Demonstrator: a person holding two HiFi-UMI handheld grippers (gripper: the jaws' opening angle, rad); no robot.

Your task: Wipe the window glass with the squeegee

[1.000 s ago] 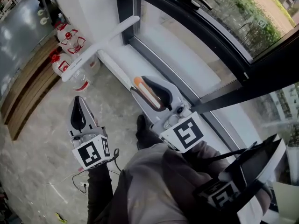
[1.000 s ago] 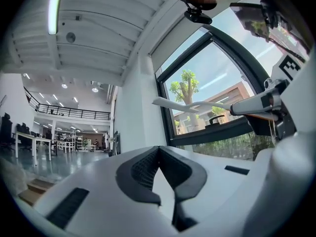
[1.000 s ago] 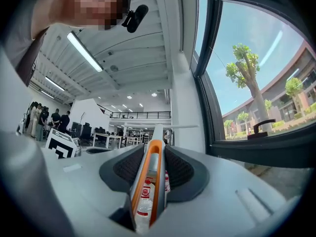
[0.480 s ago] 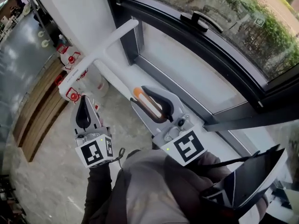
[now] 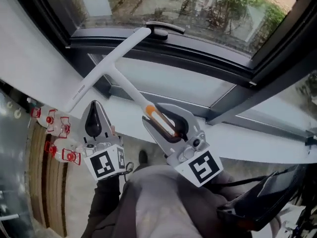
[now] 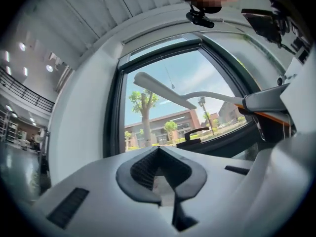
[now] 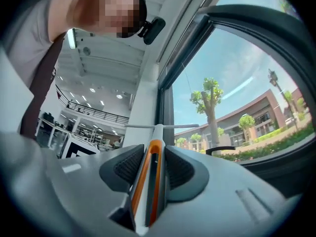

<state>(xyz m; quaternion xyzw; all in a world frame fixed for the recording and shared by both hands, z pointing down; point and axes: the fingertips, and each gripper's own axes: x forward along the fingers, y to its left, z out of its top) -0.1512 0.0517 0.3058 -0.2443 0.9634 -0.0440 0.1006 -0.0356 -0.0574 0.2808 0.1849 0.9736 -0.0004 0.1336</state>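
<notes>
Head view: shows two grippers and one squeegee (image 5: 124, 83), clamped by its orange-and-white grip in the right gripper (image 5: 159, 114), single white blade raised before the window glass (image 5: 208, 9), far end just beside one black window handle (image 5: 166, 29); left gripper (image 5: 94, 112) nearby, clear of the tool. Left gripper view: shows two jaws pressed together on nothing, squeegee (image 6: 163, 89) ahead across the pane. Right gripper view: shows two jaws narrowed onto the squeegee (image 7: 150, 177).
</notes>
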